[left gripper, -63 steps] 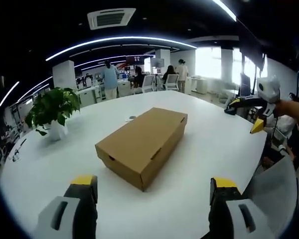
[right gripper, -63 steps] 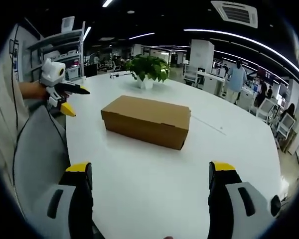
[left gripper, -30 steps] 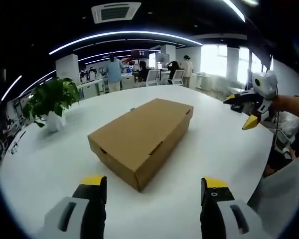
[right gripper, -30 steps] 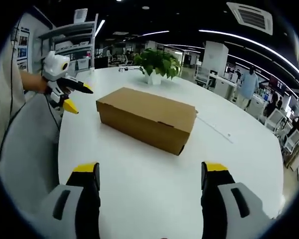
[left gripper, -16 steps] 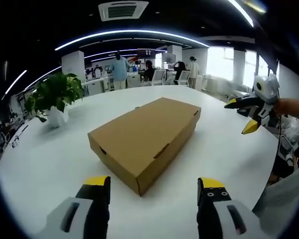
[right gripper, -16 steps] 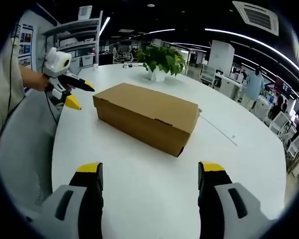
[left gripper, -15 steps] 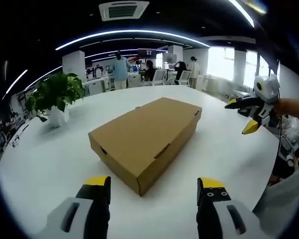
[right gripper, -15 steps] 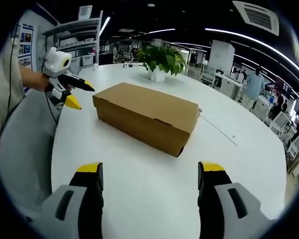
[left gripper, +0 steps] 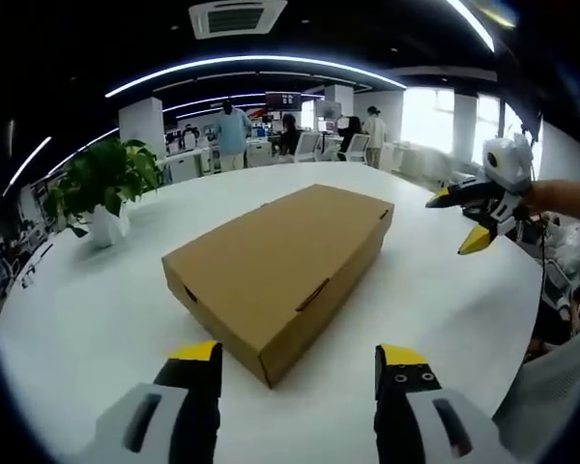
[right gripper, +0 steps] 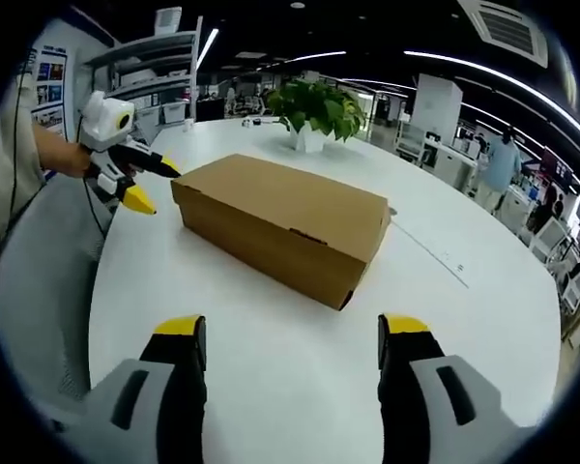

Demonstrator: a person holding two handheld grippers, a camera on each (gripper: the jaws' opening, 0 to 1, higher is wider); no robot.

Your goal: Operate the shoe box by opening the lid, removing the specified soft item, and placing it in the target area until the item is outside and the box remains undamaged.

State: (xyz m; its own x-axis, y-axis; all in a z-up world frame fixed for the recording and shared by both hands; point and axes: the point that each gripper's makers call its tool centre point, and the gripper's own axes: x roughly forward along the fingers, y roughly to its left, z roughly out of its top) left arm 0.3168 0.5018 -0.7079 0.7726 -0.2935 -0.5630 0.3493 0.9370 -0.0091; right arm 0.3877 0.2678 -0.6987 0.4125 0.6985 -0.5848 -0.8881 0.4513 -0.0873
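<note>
Approach step: shoe box [left gripper: 283, 266] closed, centre of frame on white surface [left gripper: 97, 309]. Left tongs [left gripper: 297, 358] and right tongs [right gripper: 292, 329] wide apart, empty. Next: reach lid edge, lift gently.

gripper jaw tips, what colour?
Yellow tips on grey jaws, on both the left gripper and the right gripper; clearest in the left gripper view.

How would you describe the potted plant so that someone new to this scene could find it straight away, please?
Start at the large white table with the closed brown cardboard shoe box in its middle. Beyond the box, near the table's far edge, stands the potted plant, leafy green in a small white pot: the only green, upright thing on the tabletop.
</note>
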